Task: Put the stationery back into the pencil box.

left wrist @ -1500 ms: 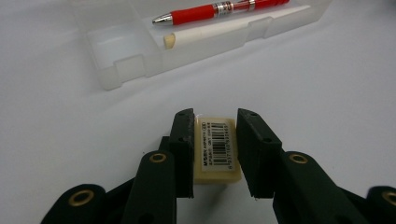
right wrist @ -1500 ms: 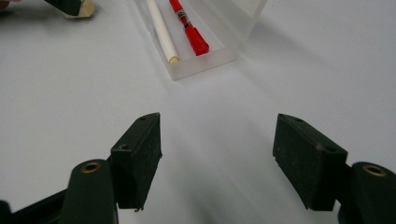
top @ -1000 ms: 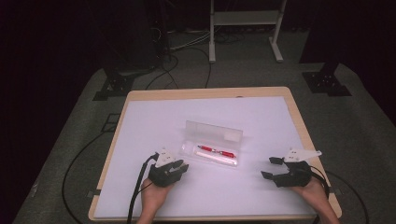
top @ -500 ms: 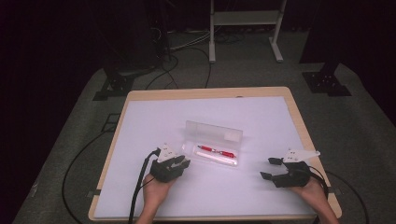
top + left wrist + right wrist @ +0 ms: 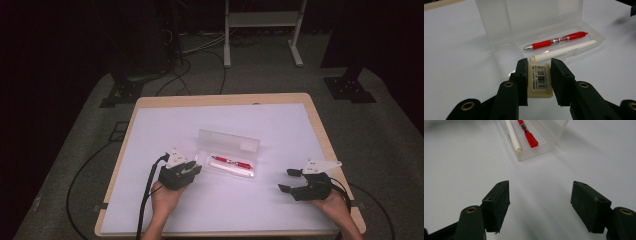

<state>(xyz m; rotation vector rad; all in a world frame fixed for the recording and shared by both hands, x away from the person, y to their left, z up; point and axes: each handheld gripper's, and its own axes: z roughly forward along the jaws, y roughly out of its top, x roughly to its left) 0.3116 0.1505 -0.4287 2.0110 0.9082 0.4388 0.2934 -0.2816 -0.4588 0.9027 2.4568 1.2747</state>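
Left gripper (image 5: pixel 539 75) edged toward case (image 5: pixel 554 47) | eraser (image 5: pixel 540 80) between jaws

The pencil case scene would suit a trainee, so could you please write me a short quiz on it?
1. True or false: the left gripper holds the eraser between its jaws.
2. Which items lie in the open case? A) red pen and white stick; B) scissors; C) nothing.
3. How do the right gripper jaws stand?

Key: 1 true; 2 A; 3 wide apart, holding nothing.
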